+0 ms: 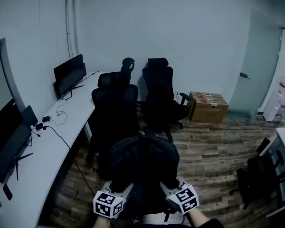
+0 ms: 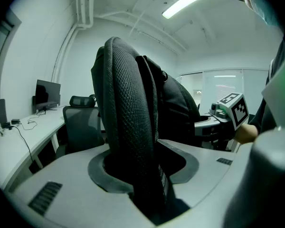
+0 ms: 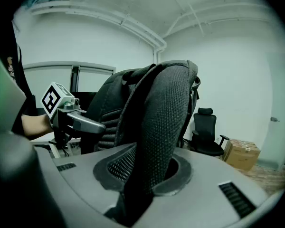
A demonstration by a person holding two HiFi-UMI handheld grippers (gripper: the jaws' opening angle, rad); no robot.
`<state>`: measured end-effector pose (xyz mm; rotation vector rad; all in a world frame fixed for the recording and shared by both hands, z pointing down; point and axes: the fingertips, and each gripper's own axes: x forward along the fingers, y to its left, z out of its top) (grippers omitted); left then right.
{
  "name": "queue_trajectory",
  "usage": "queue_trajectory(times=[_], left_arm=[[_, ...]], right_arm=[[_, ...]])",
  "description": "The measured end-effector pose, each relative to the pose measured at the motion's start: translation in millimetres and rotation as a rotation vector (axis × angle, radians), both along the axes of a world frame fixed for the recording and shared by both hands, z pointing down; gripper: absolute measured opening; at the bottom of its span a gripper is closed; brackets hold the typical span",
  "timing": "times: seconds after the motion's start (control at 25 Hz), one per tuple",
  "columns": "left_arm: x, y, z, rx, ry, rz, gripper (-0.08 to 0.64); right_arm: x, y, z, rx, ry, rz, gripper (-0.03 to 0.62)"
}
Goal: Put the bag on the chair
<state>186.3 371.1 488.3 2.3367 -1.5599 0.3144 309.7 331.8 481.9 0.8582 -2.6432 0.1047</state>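
Now my left claw (image 1: 123, 188) and right claw (image 1: 167, 186) clamp straps (image 2: 133, 127) of the black fabric backpack (image 1: 142, 158); the black mesh office chair (image 1: 115, 106) stands beyond it.

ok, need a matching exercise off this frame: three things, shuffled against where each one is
Things:
1. backpack
2. cardboard box
3. monitor

Places:
A. on the white desk
B. clamped at its straps by the left gripper and the right gripper
C. on the floor by the far wall

Pairs: 1-B, 2-C, 3-A
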Motion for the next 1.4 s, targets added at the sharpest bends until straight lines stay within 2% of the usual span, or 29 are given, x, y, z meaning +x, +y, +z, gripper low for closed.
queue_trajectory(times=[0.24, 0.92, 1.2, 1.4], left_arm=[[-13, -15, 3, -0.007, -0.003, 0.014, 0.195], [-94, -124, 24, -0.07, 0.002, 0.087, 0.196], [-116, -184, 32, -0.096, 0.019, 0.079, 0.196], [-128, -233, 26, -0.095, 0.003, 0.071, 0.196]], right_arm=[[-13, -14, 4, -0.023, -0.01, 0.003, 0.112], [-91, -115, 27, -0.096, -0.019, 0.084, 0.112], [-113, -177, 32, -0.113, -0.009, 0.083, 0.112], [-124, -226, 30, -0.122, -0.028, 0.072, 0.112]])
